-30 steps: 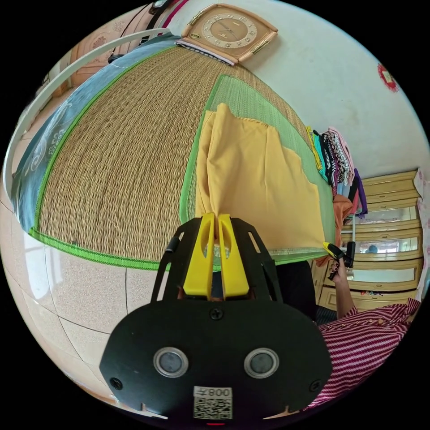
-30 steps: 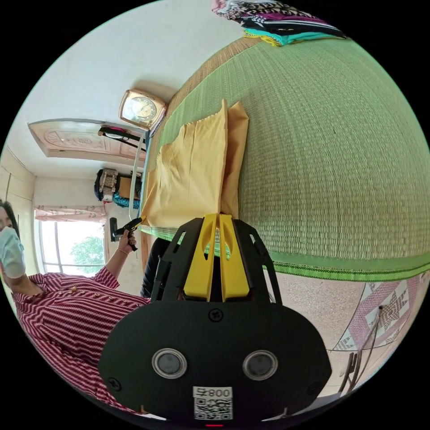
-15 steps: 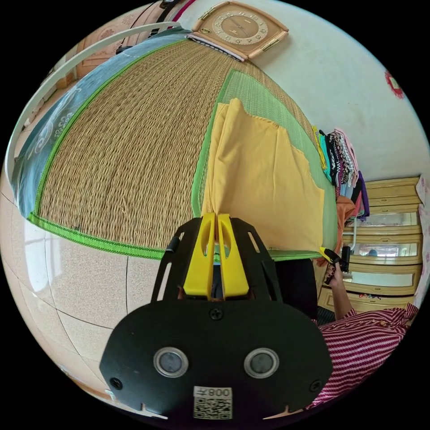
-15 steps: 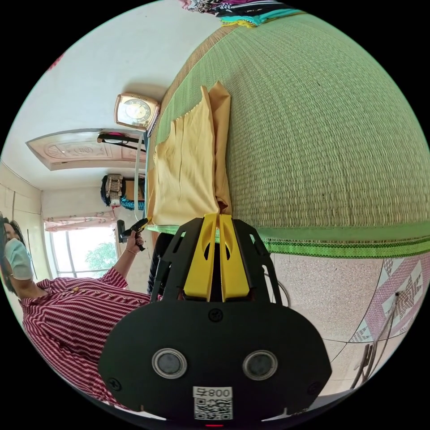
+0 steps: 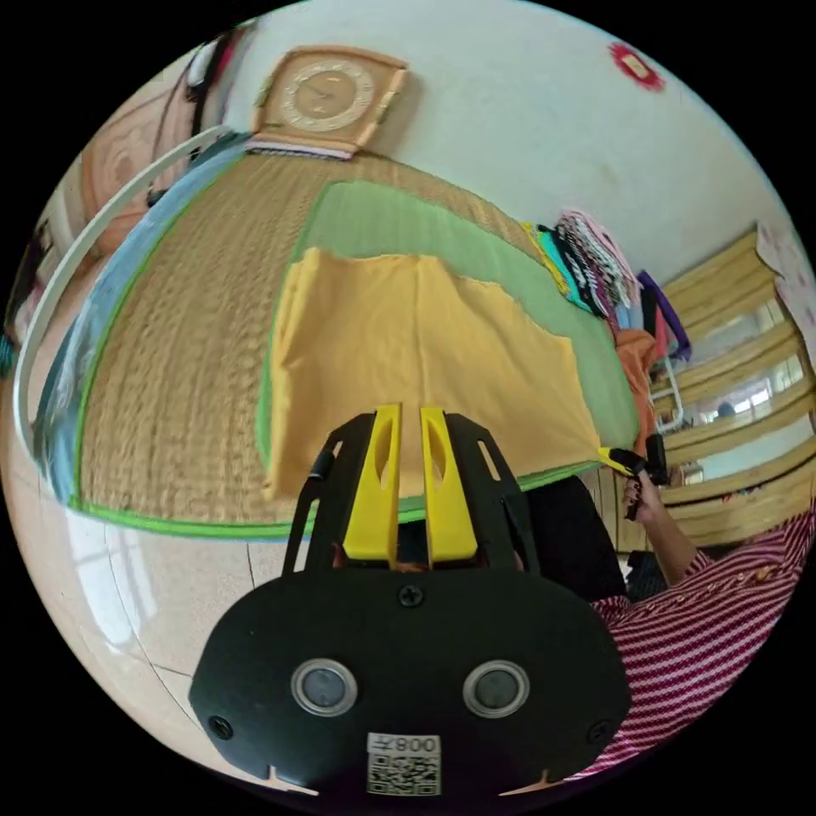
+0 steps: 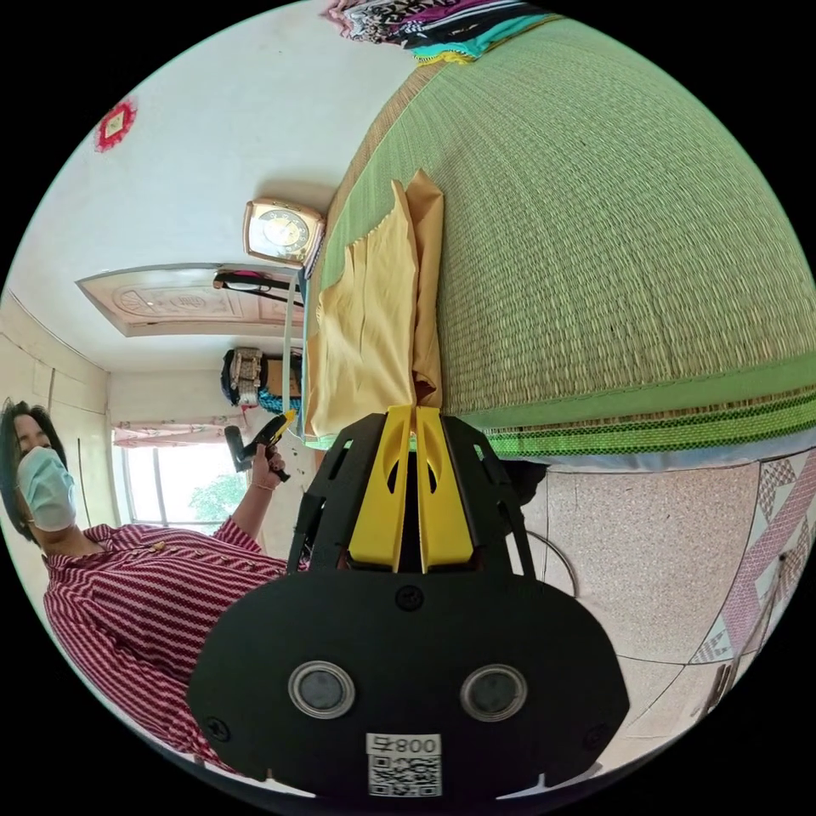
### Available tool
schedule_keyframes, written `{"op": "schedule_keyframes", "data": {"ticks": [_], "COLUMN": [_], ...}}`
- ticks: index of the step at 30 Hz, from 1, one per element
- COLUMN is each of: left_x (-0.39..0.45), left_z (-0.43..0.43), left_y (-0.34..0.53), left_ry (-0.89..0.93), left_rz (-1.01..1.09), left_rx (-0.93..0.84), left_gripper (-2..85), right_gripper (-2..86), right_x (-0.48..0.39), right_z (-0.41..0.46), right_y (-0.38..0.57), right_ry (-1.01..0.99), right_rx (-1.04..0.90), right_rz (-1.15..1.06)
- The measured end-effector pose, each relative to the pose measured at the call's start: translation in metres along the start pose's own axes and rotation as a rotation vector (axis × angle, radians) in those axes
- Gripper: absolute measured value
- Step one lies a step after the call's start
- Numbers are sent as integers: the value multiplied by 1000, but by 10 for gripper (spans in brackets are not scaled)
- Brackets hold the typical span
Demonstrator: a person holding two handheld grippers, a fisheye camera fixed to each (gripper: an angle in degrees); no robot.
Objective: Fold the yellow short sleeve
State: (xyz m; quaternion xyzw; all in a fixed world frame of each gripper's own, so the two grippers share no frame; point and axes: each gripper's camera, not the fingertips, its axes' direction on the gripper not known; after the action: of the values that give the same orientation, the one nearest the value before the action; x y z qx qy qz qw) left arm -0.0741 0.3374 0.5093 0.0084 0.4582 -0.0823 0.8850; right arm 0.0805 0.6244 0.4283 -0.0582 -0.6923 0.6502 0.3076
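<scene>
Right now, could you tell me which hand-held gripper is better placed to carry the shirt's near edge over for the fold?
Right, probably. The right hand-held gripper is shut on the shirt corner, while the left hand-held gripper has its jaws parted.

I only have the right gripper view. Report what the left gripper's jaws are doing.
Observer: In the left gripper view, the left gripper has its jaws slightly apart over the yellow shirt.
Operator: Describe the shirt's corner on that side.
Observer: That corner droops past the near edge of the green mat.
Operator: Tell me what stands behind my own gripper.
Observer: Wooden drawers stand just beyond the right gripper, with an orange garment beside them.
</scene>
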Motion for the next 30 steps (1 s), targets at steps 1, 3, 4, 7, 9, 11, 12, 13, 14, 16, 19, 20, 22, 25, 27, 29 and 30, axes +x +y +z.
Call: {"op": "schedule_keyframes", "data": {"ticks": [1,3,4,7,9,11,12,13,14,16,19,20,22,25,27,29,30], "left_x": [47,122,176,313,382,446,458,477,490,504,513,516,519,526,530,533,534], "left_z": [31,86,126,213,254,292,301,316,332,359,387,394,403,418,426,437,439], "left_y": [-1,1,5,34,58,88,95,108,119,134,153,160,169,186,197,207,209], "left_ry": [66,165,219,278,269,196,153,84,52,25,9,12,16,9,3,6,8], "left_rz": [87,223,318,585,719,859,881,918,948,968,960,952,941,947,955,952,951], "left_rx": [-24,-90,-148,-262,-308,-319,-314,-304,-306,-345,-358,-354,-351,-344,-339,-336,-335], "left_gripper": [45,54,61,73,79,82,83,81,78,67,36,28,21,14,12,11,11], "right_gripper": [4,4,4,4,4,5,5,6,6,7,12,13,18,33,55,68,71], "right_x": [0,-1,-2,-5,-8,-12,-15,-18,-19,-22,-25,-25,-30,-33,-36,-44,-54], "right_z": [-2,-4,-5,-10,-12,-12,-13,-13,-13,-10,-4,-4,-8,-21,-25,-20,-12], "right_y": [1,3,3,4,4,3,3,3,3,2,0,-1,-5,-24,-46,-74,-95], "right_ry": [-14,-22,-25,-51,-64,-71,-77,-86,-88,-89,-74,-74,-55,-1,29,82,121], "right_rx": [4,3,1,0,-5,-14,-19,-25,-29,-48,-84,-87,-83,-18,16,30,32], "right_rz": [4,5,6,9,6,-1,-7,-13,-15,-22,-23,-24,-35,-40,-45,-62,-87]}}
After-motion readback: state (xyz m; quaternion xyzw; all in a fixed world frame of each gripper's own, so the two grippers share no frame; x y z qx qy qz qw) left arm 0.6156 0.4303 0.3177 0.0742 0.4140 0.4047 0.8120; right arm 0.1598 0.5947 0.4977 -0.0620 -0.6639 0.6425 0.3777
